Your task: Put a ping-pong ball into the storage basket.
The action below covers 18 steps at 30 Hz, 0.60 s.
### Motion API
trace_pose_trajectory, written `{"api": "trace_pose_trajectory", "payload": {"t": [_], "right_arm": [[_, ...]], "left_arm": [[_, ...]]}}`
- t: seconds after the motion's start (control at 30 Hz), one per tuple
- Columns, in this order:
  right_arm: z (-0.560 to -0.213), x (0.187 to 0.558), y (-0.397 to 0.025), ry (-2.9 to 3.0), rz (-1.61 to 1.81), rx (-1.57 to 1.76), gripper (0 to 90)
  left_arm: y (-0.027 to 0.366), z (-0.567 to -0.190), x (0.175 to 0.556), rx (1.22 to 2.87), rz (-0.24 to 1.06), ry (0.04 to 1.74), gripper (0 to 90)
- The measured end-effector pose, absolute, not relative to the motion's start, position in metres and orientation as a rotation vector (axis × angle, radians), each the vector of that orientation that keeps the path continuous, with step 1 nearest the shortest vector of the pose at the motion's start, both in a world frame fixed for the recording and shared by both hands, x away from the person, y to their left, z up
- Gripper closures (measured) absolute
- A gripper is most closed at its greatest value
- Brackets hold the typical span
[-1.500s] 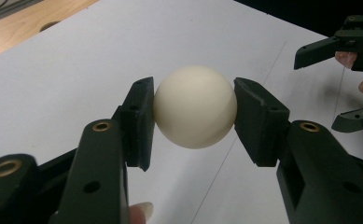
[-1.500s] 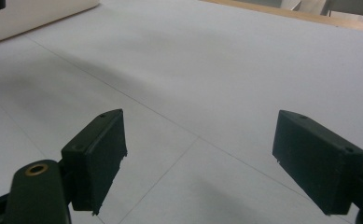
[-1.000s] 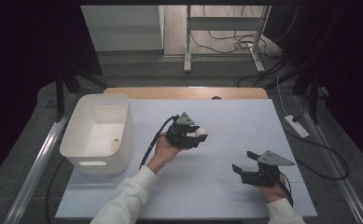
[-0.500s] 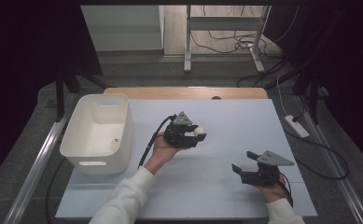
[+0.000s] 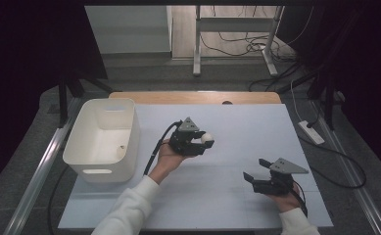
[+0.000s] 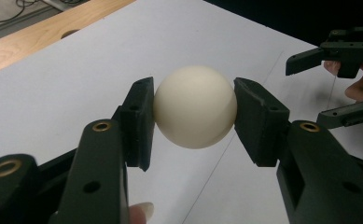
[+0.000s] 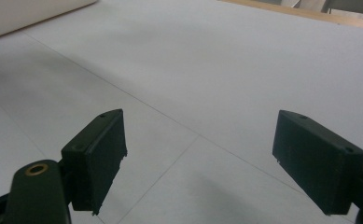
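1. The left gripper (image 5: pixel 205 142) is held above the middle of the table (image 5: pixel 237 127), a little right of the white bin (image 5: pixel 102 139), in the high view.
2. Its two black jaws pinch a cream ball (image 6: pixel 195 112) between them, one pad pressed to each side of the ball, as the left gripper view shows plainly.
3. The ball (image 5: pixel 207 138) is off the table surface, held at the tip of the left gripper, well apart from the bin.
4. A fingertip of the person's left hand (image 5: pixel 166 156) shows at the bottom edge of the left gripper view, under the jaws.
5. The right gripper (image 5: pixel 254 171) sits low over the near right part of the table, well apart from the ball, pointing toward the left side of the table.
6. Its jaws are spread wide with nothing between them; the right gripper view (image 7: pixel 198 154) shows bare white table in the gap.
7. The right gripper also shows at the upper right of the left gripper view (image 6: pixel 310 86), jaws apart.
8. The bin stands at the left side of the table, open side up; a small pale thing lies inside, too small to tell what it is.
9. A strip of bare wood (image 5: pixel 193 97) runs along the far edge of the table.
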State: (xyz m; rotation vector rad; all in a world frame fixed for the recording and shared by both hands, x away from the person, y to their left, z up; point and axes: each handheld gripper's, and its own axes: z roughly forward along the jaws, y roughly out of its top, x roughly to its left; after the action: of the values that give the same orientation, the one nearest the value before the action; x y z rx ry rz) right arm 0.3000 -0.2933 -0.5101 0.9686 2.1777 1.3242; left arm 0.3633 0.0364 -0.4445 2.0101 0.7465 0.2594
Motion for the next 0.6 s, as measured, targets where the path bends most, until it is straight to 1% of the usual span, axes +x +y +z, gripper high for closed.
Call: {"api": "trace_pose_trajectory", "payload": {"t": [0.6], "right_arm": [[-0.5103,0.3003,-0.2931,2.179,1.317,0.972,17.8]], "left_arm": [[0.0442,-0.4398,0.3597,1.99,0.272,0.753,50.8]]}}
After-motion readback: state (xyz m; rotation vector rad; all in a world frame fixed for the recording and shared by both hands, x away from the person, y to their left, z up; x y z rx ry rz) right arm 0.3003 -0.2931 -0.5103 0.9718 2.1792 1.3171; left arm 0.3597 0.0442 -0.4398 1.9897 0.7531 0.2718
